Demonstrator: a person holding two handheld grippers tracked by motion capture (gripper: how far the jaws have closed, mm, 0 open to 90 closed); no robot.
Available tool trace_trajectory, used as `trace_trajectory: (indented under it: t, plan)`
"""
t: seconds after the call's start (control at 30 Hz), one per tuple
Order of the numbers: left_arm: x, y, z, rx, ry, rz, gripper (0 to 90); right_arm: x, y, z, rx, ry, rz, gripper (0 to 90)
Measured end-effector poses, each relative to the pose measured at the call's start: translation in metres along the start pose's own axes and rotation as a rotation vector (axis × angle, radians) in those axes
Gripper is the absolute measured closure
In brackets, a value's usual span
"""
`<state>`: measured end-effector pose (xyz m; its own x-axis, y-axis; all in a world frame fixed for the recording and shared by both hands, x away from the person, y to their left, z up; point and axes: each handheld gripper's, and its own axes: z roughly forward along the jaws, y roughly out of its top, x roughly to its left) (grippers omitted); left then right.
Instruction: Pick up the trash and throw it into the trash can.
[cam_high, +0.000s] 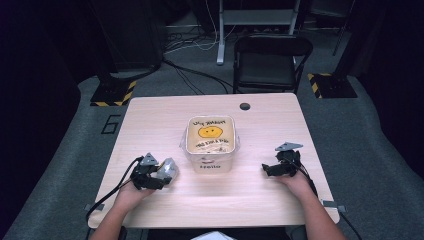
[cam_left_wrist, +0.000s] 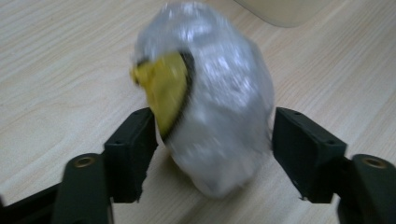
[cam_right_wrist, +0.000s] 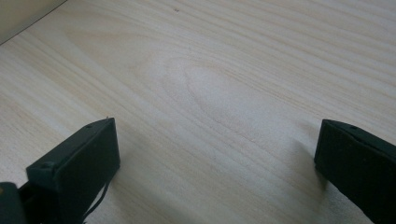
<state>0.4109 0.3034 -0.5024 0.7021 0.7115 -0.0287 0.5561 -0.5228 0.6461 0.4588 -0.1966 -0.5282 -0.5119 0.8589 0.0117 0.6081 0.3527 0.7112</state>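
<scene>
Counter: the pale wood counter carries everything you are working with; a small dark round hole sits near its far edge.
Left gripper: your left gripper rests at the near left of the counter, pointing toward the middle. In the left gripper view its two black fingers stand on either side of a wrapped bundle.
Left fingers: they are closed in on the bundle, one finger against its yellow side and the other against the clear wrap. The picture is blurred here, so how hard they press you cannot tell.
Bundle: the plastic-wrapped bundle, shiny and whitish with a yellow patch edged in black, sits low over the counter between your left fingers, just left of the container.
Container: a translucent square container stands at the middle of the counter, well apart from both grippers. It holds something yellowish with an orange smiley face and lines of print; a small label on its near wall cannot be read surely.
Right gripper: your right gripper lies at the near right of the counter, pointing left toward the container.
Right fingers: spread wide, with bare wood between them and nothing held.
Background: a black chair stands on the grey floor beyond the counter.
</scene>
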Motion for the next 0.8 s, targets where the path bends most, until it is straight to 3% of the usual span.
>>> trace_trajectory:
  t: [0.1, 0.23, 0.43, 0.8]
  plan:
    - [0.001, 0.0, 0.002, 0.019, 0.005, 0.017, 37.9, 0.0, 0.0, 0.0, 0.0, 0.0, 0.0, 0.0]
    - [0.001, -0.001, 0.003, 0.009, -0.007, 0.003, 46.4, 0.0, 0.0, 0.0, -0.001, 0.0, 0.0, 0.0]
    - [0.004, -0.002, 0.001, 0.012, -0.009, 0.019, 56.3, 0.0, 0.0, 0.0, 0.0, 0.0, 0.0, 0.0]
    - [0.005, -0.001, -0.008, -0.032, 0.004, 0.03, 62.6, 0.0, 0.0, 0.0, 0.0, 0.0, 0.0, 0.0]
